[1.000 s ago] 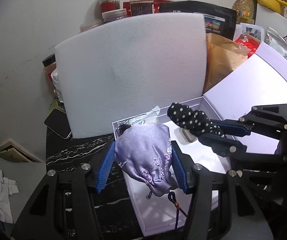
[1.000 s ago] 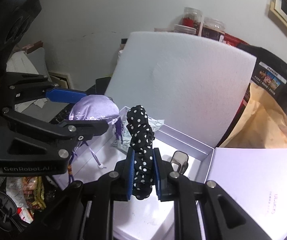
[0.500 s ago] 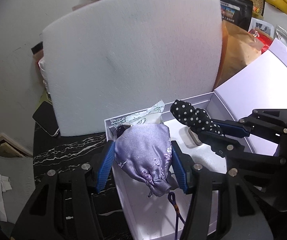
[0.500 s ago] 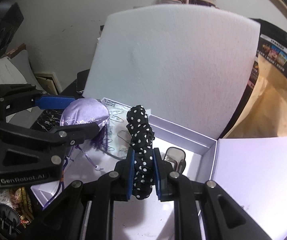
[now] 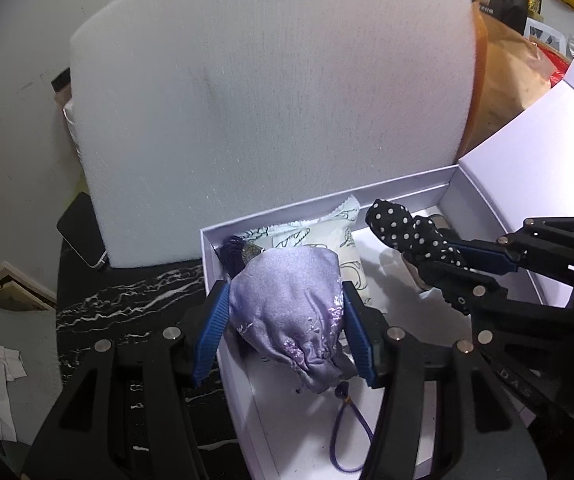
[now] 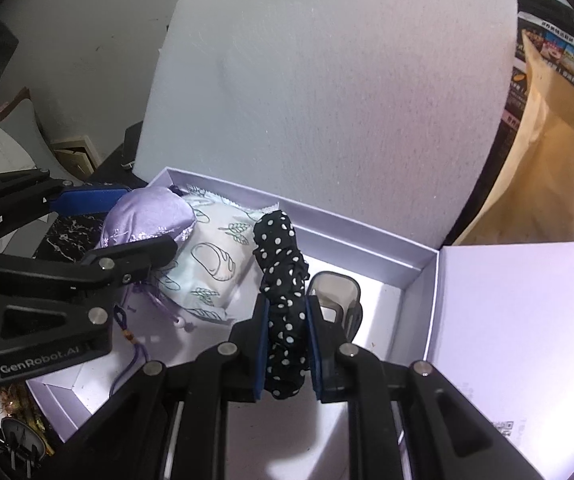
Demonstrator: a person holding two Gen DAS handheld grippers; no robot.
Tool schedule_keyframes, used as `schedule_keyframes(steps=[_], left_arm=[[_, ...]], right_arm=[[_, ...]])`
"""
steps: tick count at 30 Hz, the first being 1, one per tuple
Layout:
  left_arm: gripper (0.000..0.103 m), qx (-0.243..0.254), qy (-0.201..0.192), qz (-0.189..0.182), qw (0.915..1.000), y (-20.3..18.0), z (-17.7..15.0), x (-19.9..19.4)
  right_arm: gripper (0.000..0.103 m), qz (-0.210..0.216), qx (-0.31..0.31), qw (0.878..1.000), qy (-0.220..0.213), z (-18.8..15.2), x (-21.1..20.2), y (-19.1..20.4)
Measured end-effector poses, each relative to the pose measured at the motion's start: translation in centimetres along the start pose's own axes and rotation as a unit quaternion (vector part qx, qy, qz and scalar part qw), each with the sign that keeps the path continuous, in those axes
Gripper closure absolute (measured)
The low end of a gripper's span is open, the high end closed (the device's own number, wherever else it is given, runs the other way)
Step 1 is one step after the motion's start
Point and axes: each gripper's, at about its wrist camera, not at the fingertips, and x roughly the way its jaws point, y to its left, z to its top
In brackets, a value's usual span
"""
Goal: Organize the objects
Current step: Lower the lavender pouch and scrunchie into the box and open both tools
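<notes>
Lavender pouch [image 5: 287, 312], clamped in the left gripper [image 5: 283, 332], and polka-dot scrunchie [image 6: 283, 304], pinched in the right gripper [image 6: 287, 344], hang over the open white box [image 6: 367, 242]; releasing low, apparently on bare floor, avoids the printed packet [image 6: 211, 264].

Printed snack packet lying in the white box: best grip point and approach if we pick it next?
Grip the printed packet across its puffy middle, coming from above. It lies flat on the floor of the white box, and its crimped ends are thin and floppy. The lilac pouch in the left gripper hangs over its left part, so clear that first or grip toward the right.
</notes>
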Motion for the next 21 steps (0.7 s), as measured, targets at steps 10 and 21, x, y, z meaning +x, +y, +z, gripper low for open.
schedule_keyframes(steps=[10,21], left_arm=[[0.049,-0.001,0.0,0.006,1.0,-0.4,-0.5,0.1],[0.041,-0.017,0.005,0.02,0.9996,0.2,-0.6,-1.5]], right_arm=[[0.086,-0.004,-0.002,1.0,0.002,0.4,0.4,0.5],[0.069,-0.004,0.012,1.0,0.008,0.5,0.6,0.1]])
